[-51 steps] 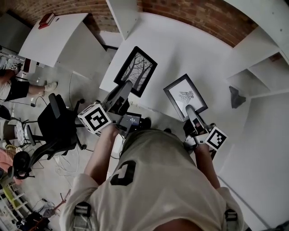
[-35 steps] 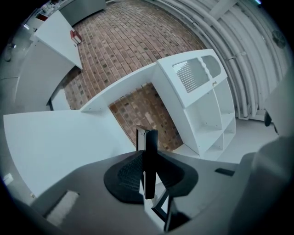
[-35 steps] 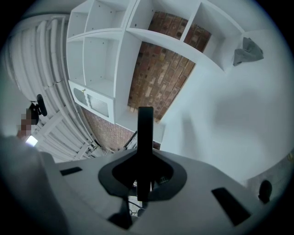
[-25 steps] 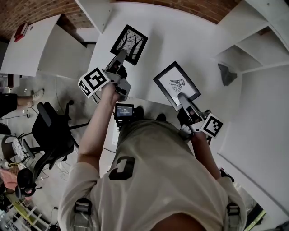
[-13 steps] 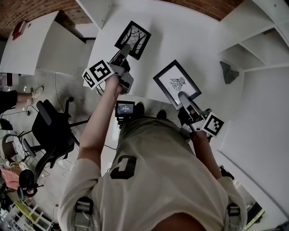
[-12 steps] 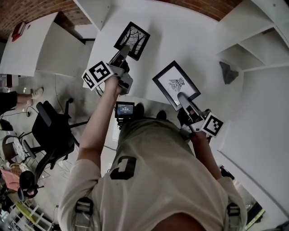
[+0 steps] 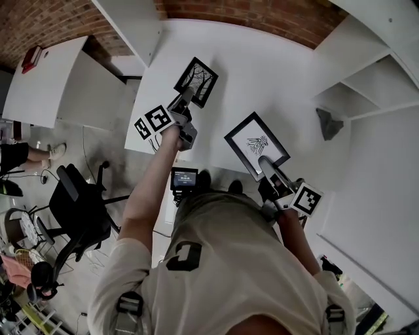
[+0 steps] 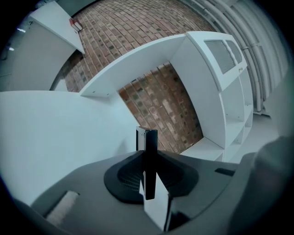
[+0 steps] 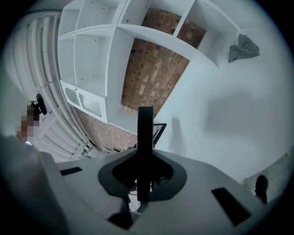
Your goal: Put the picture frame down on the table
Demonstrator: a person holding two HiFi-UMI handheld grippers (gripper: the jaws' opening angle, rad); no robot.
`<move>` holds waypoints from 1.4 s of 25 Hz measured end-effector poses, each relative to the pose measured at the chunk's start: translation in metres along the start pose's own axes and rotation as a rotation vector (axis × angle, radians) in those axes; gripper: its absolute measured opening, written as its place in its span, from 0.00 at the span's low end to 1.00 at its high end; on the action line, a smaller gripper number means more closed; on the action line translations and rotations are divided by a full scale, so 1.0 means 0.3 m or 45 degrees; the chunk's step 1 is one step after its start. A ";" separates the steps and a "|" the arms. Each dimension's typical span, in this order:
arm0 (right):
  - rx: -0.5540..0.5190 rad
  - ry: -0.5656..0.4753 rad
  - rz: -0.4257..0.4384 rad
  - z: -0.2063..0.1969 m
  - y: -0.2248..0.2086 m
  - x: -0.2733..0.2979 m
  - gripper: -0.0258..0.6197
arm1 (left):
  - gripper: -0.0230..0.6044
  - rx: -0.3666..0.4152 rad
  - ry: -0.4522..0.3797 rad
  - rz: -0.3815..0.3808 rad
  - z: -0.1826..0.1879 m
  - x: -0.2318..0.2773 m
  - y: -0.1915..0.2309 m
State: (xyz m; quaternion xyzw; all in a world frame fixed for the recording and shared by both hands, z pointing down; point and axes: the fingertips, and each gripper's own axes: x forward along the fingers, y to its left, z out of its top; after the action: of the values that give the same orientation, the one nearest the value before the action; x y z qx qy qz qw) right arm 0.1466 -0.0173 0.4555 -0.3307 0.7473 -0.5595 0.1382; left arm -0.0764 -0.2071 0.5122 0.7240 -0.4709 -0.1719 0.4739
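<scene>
Two black picture frames are held over the white table (image 7: 262,72). The tree picture frame (image 7: 196,80) is near the table's left edge, and my left gripper (image 7: 186,99) is shut on its near edge. In the left gripper view that frame (image 8: 147,151) stands edge-on, clamped between the jaws of the left gripper (image 8: 147,172). The bird picture frame (image 7: 256,144) is by the table's front edge, with my right gripper (image 7: 266,162) shut on its near corner. It shows edge-on (image 9: 145,133) in the right gripper (image 9: 144,172). Whether either frame touches the table is unclear.
White shelving (image 7: 373,78) rises to the right, with a grey cloth (image 7: 325,122) in one compartment, also seen as the cloth (image 9: 245,47). A brick wall (image 7: 262,13) runs behind the table. A black office chair (image 7: 82,206) stands on the floor to the left.
My left arm has stretched out and carried the tree frame farther over the table. The right gripper and the bird frame have barely moved.
</scene>
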 end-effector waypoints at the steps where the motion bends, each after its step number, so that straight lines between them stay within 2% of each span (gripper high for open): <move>1: 0.006 -0.003 -0.006 0.001 -0.006 -0.003 0.08 | 0.14 0.001 0.009 0.014 -0.008 0.013 0.021; 5: 0.010 0.003 -0.033 -0.008 -0.019 -0.016 0.08 | 0.14 -0.012 0.054 0.067 -0.046 0.046 0.095; 21: 0.013 0.045 -0.069 -0.002 -0.016 0.017 0.08 | 0.14 -0.122 0.068 0.029 -0.068 0.151 0.211; 35: 0.024 0.042 -0.111 -0.004 -0.040 0.008 0.08 | 0.14 -0.120 0.163 0.184 -0.099 0.194 0.312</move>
State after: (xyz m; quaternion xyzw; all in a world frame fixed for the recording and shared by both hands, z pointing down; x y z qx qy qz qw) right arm 0.1482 -0.0199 0.4676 -0.3524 0.7290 -0.5774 0.1044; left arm -0.0752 -0.2507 0.6177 0.6747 -0.4819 -0.1126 0.5476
